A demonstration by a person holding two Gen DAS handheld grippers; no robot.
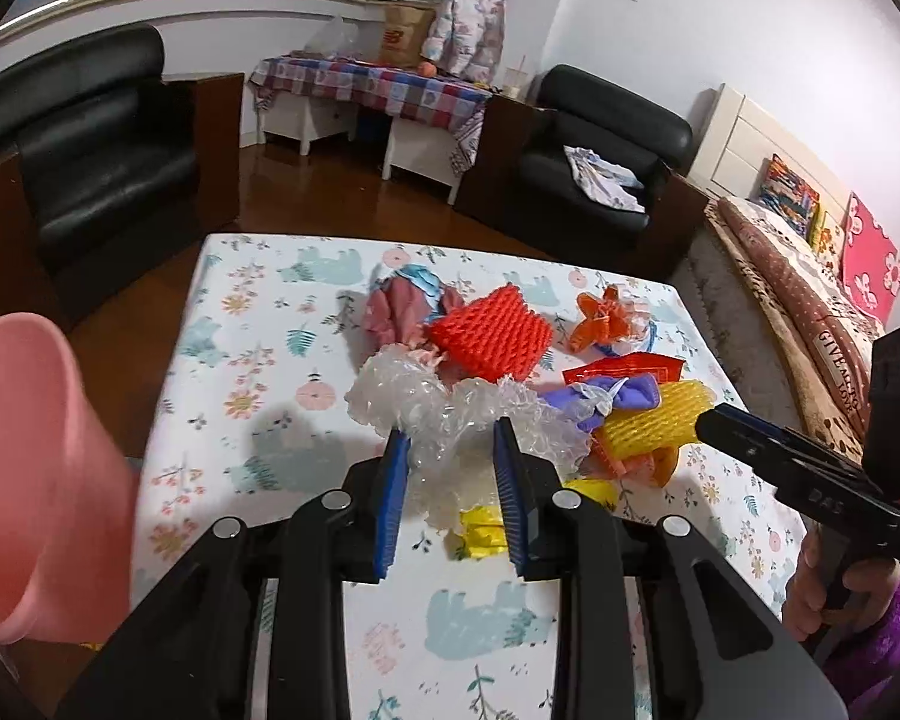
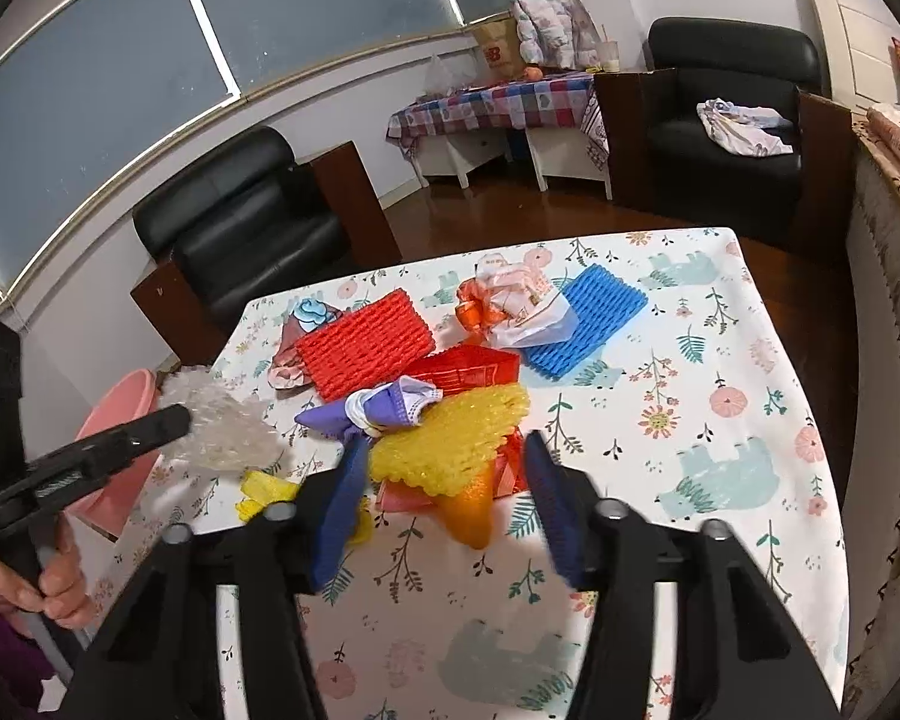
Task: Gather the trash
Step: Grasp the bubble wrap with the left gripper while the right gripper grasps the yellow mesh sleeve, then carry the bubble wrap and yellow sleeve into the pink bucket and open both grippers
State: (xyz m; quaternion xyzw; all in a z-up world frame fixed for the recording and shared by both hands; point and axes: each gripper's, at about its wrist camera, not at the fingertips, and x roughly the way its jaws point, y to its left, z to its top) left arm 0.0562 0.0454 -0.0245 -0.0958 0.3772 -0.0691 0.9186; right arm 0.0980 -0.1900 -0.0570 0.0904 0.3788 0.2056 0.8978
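My left gripper [image 1: 450, 435] is shut on a wad of clear bubble wrap [image 1: 450, 408], its blue pads pressed into the sides. In the right wrist view the left gripper [image 2: 180, 417] holds that bubble wrap [image 2: 222, 426] up near the table's left edge, by a pink bin [image 2: 120, 408]. My right gripper [image 2: 444, 444] is open around a yellow foam net [image 2: 450, 444] that lies on the pile between its blue pads. The left wrist view shows the right gripper [image 1: 705, 423] at the end of the yellow net [image 1: 654, 420]. The pink bin [image 1: 30, 450] stands left of the table.
More trash lies on the floral tablecloth [image 2: 720, 480]: a red foam net [image 2: 363, 348], a blue foam net [image 2: 582, 324], a purple scrap [image 2: 384, 411], a red wrapper [image 2: 468, 369], orange plastic [image 2: 480, 309] and a yellow wrapper [image 1: 483, 531]. Black armchairs [image 1: 90, 150] stand beyond, a bed [image 1: 810, 300] at the right.
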